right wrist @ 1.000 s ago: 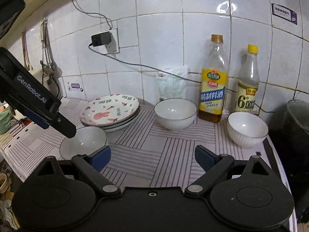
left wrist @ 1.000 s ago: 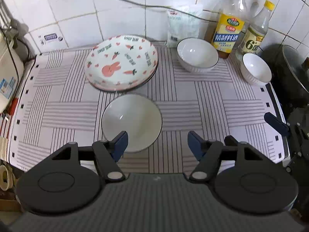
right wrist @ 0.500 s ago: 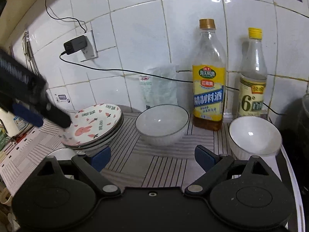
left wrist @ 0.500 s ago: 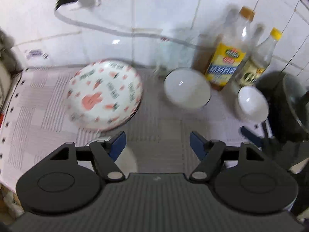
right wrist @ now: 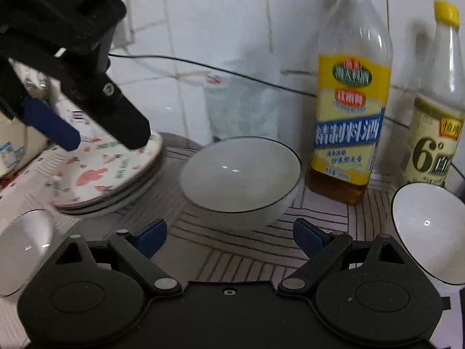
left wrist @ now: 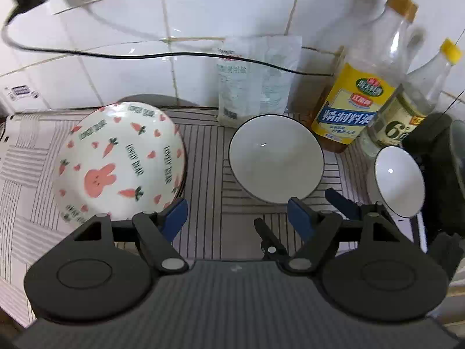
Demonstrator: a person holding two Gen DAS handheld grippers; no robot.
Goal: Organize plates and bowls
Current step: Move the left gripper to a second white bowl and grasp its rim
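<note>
Low in both frames, left gripper (left wrist: pixel 237 213) and right gripper (right wrist: pixel 229 234) hang spread, empty. Beyond them three bowls sit apart: (right wrist: pixel 23 247), (left wrist: pixel 276 158), (left wrist: pixel 399 181). Plates (left wrist: pixel 119 161) look stacked upper left, perhaps three. Bowls remain unnested.

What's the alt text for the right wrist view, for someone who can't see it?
The open, empty right gripper points at a white dark-rimmed ceramic bowl on a striped mat, with the left gripper above a stack of bunny-and-carrot plates. A yellow-labelled bottle and a yellow-capped bottle stand at the tiled wall, a smaller white bowl at right.
</note>
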